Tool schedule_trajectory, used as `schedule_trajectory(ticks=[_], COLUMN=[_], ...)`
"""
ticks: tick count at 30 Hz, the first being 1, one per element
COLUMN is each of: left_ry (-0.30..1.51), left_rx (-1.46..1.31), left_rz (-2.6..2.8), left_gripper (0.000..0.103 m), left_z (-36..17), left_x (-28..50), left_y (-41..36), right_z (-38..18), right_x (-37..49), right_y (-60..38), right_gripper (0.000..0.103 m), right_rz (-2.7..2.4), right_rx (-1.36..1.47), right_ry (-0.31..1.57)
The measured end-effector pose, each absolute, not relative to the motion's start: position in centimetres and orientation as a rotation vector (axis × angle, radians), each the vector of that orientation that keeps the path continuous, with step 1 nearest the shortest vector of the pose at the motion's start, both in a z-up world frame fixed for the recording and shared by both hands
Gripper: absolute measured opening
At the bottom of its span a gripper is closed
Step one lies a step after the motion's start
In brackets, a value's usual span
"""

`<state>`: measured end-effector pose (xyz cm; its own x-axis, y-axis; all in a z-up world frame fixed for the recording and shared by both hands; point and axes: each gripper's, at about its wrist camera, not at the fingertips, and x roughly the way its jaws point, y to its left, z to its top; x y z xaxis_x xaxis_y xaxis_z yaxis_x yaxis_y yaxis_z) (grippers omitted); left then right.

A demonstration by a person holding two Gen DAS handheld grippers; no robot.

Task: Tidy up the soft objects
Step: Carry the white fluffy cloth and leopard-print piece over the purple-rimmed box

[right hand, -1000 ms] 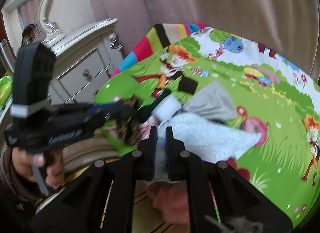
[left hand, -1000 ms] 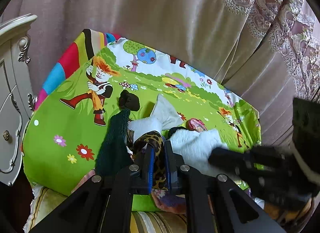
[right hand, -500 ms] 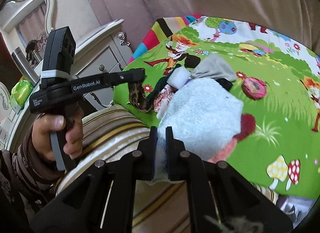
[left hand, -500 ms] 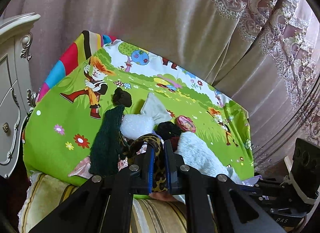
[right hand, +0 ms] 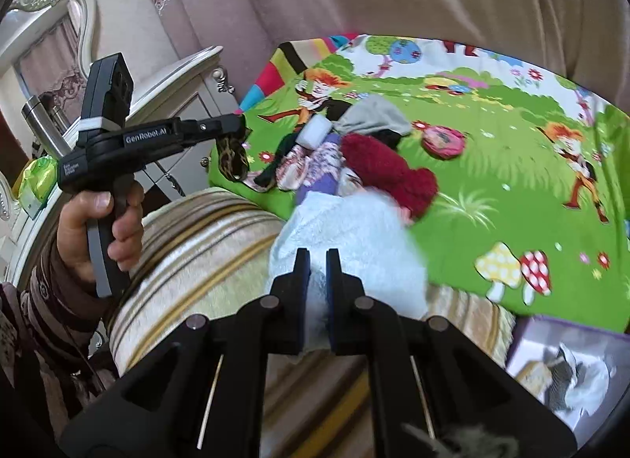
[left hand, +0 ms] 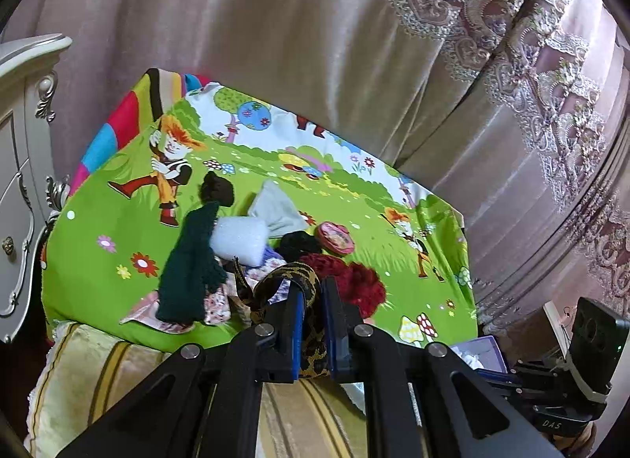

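My left gripper (left hand: 313, 292) is shut on a leopard-print cloth (left hand: 287, 281), which hangs from its tips (right hand: 234, 151) in the right wrist view, lifted off the pile. My right gripper (right hand: 317, 261) is shut on a pale blue fluffy towel (right hand: 350, 237), pulled toward the mat's near edge. On the green cartoon mat (left hand: 98, 269) lies a pile: a dark green knit (left hand: 189, 269), a white foam block (left hand: 238, 237), a grey cloth (left hand: 275, 208), a black piece (left hand: 216, 188), a red fluffy item (right hand: 390, 174) and a pink round pouch (right hand: 443, 139).
A striped beige cushion (right hand: 204, 237) lies under the mat's near edge. A white carved cabinet (left hand: 19, 151) stands to the left, curtains (left hand: 354, 45) behind. A purple box (right hand: 567, 367) with soft items sits at the lower right. A person's hand (right hand: 98, 222) holds the left gripper.
The right gripper has dragged the blue towel back off the pile, uncovering the red fluffy item. The left gripper has lifted the leopard cloth back and up.
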<state>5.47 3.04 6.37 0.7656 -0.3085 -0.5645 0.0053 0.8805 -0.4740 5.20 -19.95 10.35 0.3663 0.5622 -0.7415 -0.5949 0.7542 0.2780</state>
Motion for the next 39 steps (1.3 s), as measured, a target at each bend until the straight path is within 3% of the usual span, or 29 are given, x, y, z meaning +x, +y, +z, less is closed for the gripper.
schedule_trajectory(ticks=[15, 32, 39], left_ry=[0.699, 0.746, 0.796], left_rx=[-0.377, -0.205, -0.142], left_rz=[-0.336, -0.666, -0.765], left_gripper=[0.01, 0.01, 0.01], left_z=[8.9, 11.1, 10.4], left_x=[6.1, 6.7, 6.7], left_y=[-4.7, -20.9, -26.6], right_z=[13.4, 16.3, 14.5], right_x=[3.3, 0.5, 0.9], right_y=[-30.1, -43.5, -46.6], right_gripper=[0.011, 0.011, 0.011], right_rz=[0.511, 0.153, 0.05], right_rx=[0.062, 0.121, 0.14], right_ry=[0.826, 0.729, 0.757])
